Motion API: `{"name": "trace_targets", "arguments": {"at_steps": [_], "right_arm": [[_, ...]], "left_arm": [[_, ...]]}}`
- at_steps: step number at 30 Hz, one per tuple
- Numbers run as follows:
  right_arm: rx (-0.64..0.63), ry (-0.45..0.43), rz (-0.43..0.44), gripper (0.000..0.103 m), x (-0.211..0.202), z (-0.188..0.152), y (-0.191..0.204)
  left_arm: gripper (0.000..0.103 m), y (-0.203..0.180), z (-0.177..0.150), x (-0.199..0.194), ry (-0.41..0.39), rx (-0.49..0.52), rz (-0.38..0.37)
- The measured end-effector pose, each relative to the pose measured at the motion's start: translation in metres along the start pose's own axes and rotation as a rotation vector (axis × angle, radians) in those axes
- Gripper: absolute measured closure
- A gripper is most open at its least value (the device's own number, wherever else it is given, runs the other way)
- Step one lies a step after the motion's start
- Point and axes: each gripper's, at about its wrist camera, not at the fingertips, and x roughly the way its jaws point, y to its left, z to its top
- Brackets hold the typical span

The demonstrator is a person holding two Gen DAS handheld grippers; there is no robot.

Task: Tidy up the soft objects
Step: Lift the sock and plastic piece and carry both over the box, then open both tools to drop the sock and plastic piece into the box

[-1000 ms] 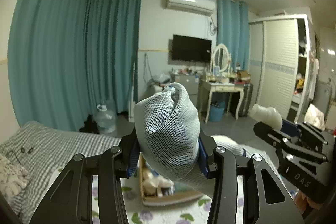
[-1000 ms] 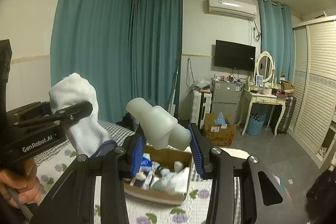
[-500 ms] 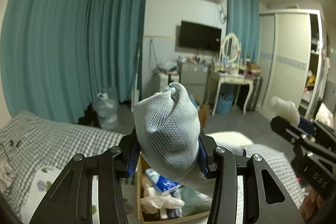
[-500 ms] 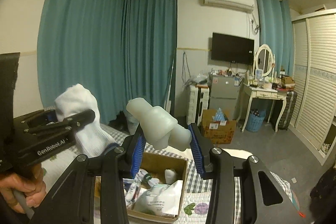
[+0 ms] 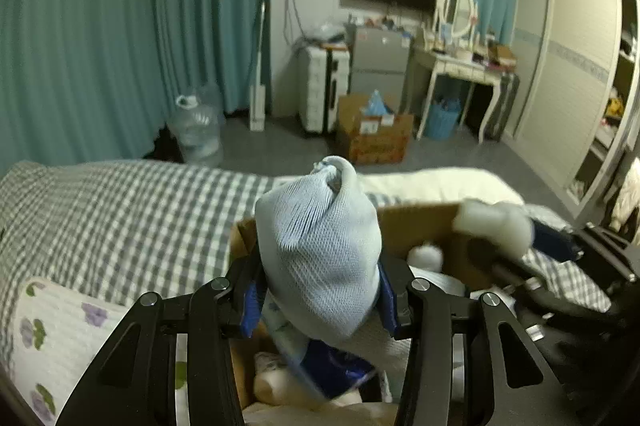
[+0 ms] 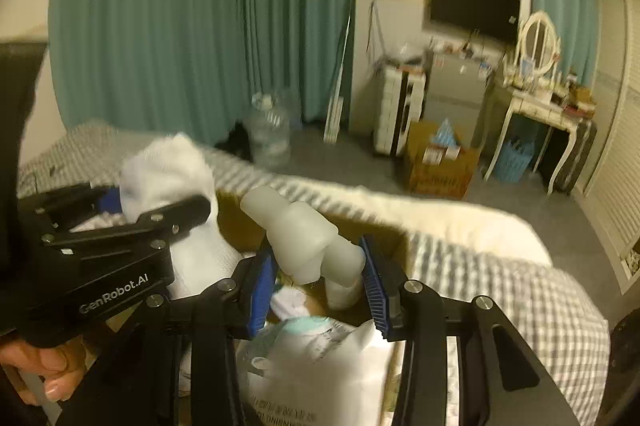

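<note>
My left gripper is shut on a pale knit sock bundle, held over the open cardboard box on the bed. In the right wrist view the same sock looks white, gripped at the left. My right gripper is shut on a soft whitish lumpy toy, also above the box. The toy shows at the right of the left wrist view. The box holds white bags and packets.
The box sits on a bed with a grey checked sheet and a floral quilt. Beyond are teal curtains, a water jug, a floor box, a dressing table and a wardrobe.
Both grippers have tilted down and moved closer over the cardboard box, still holding the sock and the toy. The bed and box now fill the lower view.
</note>
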Motion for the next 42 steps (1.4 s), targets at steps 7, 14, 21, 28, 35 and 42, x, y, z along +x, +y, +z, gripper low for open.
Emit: {"name": "trace_targets", "arguments": {"at_steps": [7, 14, 21, 28, 35, 42], "right_arm": [[-0.006, 0.16, 0.003, 0.062, 0.051, -0.016, -0.002], [-0.05, 0.267, -0.029, 0.057, 0.068, -0.034, 0.005], [-0.057, 0.182, -0.049, 0.033, 0.034, -0.026, 0.007], [-0.048, 0.101, -0.048, 0.033, -0.01, -0.009, 0.009], [-0.024, 0.0, -0.058, 0.027, -0.065, 0.008, 0.014], [0.053, -0.093, -0.055, 0.011, -0.133, 0.008, 0.017]], "left_arm": [[0.056, -0.006, -0.001, 0.015, 0.056, 0.038, 0.022], [0.055, -0.014, 0.003, 0.018, 0.096, 0.103, 0.005], [0.031, -0.007, 0.01, -0.007, 0.044, 0.046, 0.008], [0.017, -0.015, 0.015, -0.052, -0.066, 0.082, 0.015], [0.016, -0.001, 0.024, -0.104, -0.124, 0.023, 0.004], [0.008, 0.005, 0.03, -0.159, -0.171, -0.016, 0.012]]}}
